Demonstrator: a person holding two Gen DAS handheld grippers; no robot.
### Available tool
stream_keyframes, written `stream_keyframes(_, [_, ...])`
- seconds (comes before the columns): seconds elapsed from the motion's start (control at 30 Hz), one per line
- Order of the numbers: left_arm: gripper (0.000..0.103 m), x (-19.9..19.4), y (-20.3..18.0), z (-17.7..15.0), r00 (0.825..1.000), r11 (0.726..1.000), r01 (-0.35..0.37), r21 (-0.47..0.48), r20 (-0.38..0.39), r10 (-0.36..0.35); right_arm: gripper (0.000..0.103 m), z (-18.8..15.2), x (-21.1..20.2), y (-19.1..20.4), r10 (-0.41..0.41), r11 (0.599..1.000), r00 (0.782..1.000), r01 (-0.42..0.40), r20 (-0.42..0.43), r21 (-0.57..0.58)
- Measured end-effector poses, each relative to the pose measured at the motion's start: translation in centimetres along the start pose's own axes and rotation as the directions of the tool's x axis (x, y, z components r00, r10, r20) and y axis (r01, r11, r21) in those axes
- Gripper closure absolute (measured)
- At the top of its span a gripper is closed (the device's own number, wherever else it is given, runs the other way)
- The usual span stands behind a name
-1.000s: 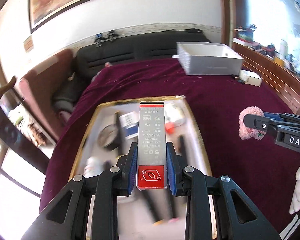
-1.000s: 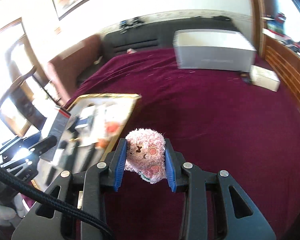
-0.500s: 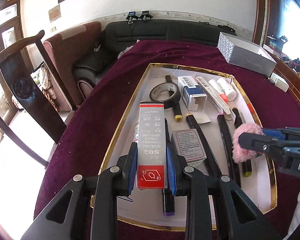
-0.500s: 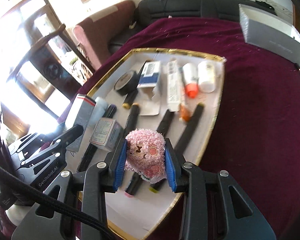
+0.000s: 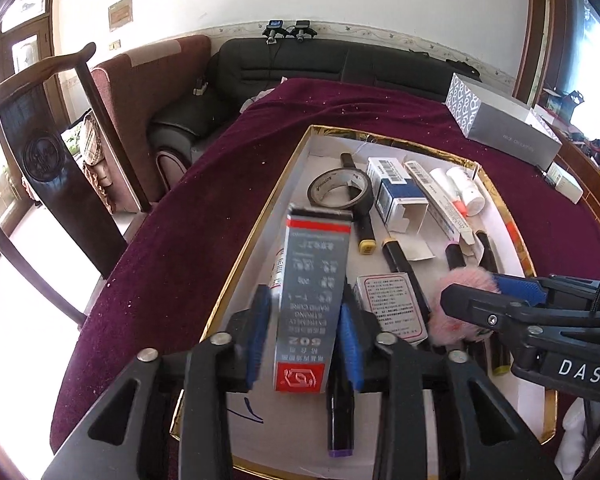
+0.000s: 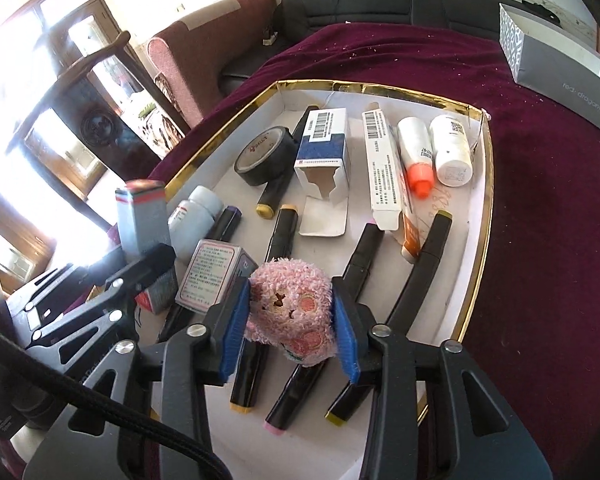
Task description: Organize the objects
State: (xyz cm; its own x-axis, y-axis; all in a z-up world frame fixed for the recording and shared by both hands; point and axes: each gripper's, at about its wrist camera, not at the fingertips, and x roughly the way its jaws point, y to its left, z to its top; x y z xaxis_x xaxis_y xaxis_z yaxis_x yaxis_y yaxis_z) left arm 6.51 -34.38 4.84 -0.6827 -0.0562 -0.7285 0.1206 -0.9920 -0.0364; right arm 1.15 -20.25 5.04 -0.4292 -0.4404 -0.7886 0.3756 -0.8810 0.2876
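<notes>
My left gripper (image 5: 305,340) is shut on a tall grey glue box with red ends (image 5: 310,300), held tilted over the near left part of a gold-rimmed white tray (image 5: 260,224). The glue box also shows in the right wrist view (image 6: 142,216). My right gripper (image 6: 290,330) is shut on a pink plush toy (image 6: 290,314), held low over the near middle of the tray (image 6: 486,184). The plush also shows in the left wrist view (image 5: 458,300), beside the right gripper's fingers.
The tray holds a tape roll (image 6: 266,156), a blue-and-white carton (image 6: 324,144), a long white box (image 6: 384,168), two white bottles (image 6: 452,148), a small labelled box (image 6: 212,276) and several black markers (image 6: 360,264). A grey box (image 6: 556,64) lies on the maroon cloth beyond.
Both grippers have moved from over the bare cloth to low over the tray. The tray has grown larger in view. Both grips are unchanged, though the glue box now tilts.
</notes>
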Motion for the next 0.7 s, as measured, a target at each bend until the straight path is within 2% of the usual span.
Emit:
stream_keyframes(0.03, [0.057,-0.2,0.0,0.0,1.0,1.0,0.001,-0.002,0.014,-0.001,0.051,0.1,-0.1,-0.2,0.011,1.0,1.0,-0.011,0.009,0.011])
stream_keyframes(0.07, [0.054,-0.7,-0.1,0.0,0.999,1.0,0.004,-0.002,0.042,-0.003,0.049,0.2,-0.4,-0.4,0.022,0.999,1.0,-0.022,0.022,0.022])
stream_keyframes(0.17, [0.051,-2.3,-0.4,0.1,0.993,1.0,-0.006,-0.005,0.116,0.006,0.047,0.4,-1.6,-0.8,0.051,0.998,0.996,-0.054,0.073,0.037])
stream_keyframes(0.27, [0.041,-4.5,-0.4,0.4,0.978,0.999,-0.016,-0.029,0.205,0.021,0.038,0.7,-3.1,-1.0,0.067,0.996,0.991,-0.073,0.118,0.042])
stream_keyframes(0.33, [0.035,-6.3,-0.4,0.5,0.961,0.998,-0.041,-0.05,0.27,0.053,0.035,0.7,-3.9,-1.2,0.067,0.996,0.987,-0.075,0.144,0.051])
stream_keyframes(0.37, [0.032,-7.7,-0.4,0.6,0.947,0.996,-0.065,-0.067,0.312,0.083,0.035,0.6,-4.3,-1.3,0.064,0.996,0.985,-0.074,0.157,0.058])
stream_keyframes(0.5, [0.004,-11.6,-0.8,0.3,0.903,0.989,-0.098,-0.109,0.409,0.135,0.035,0.2,-5.2,-1.5,0.052,0.995,0.982,-0.066,0.181,0.07])
stream_keyframes(0.6, [0.001,-13.7,-1.5,-0.6,0.874,0.984,-0.118,-0.135,0.456,0.168,0.035,-0.2,-5.5,-1.3,0.032,0.997,0.982,-0.045,0.188,0.064])
stream_keyframes(0.63, [0.001,-14.0,-1.7,-0.7,0.873,0.985,-0.112,-0.131,0.461,0.16,0.035,-0.4,-5.6,-1.2,0.027,0.997,0.981,-0.039,0.19,0.06])
stream_keyframes(0.7, [0.001,-14.3,-1.8,-0.6,0.892,0.989,-0.075,-0.125,0.434,0.122,0.034,-0.8,-6.0,-0.8,0.016,0.999,0.981,-0.025,0.194,0.045])
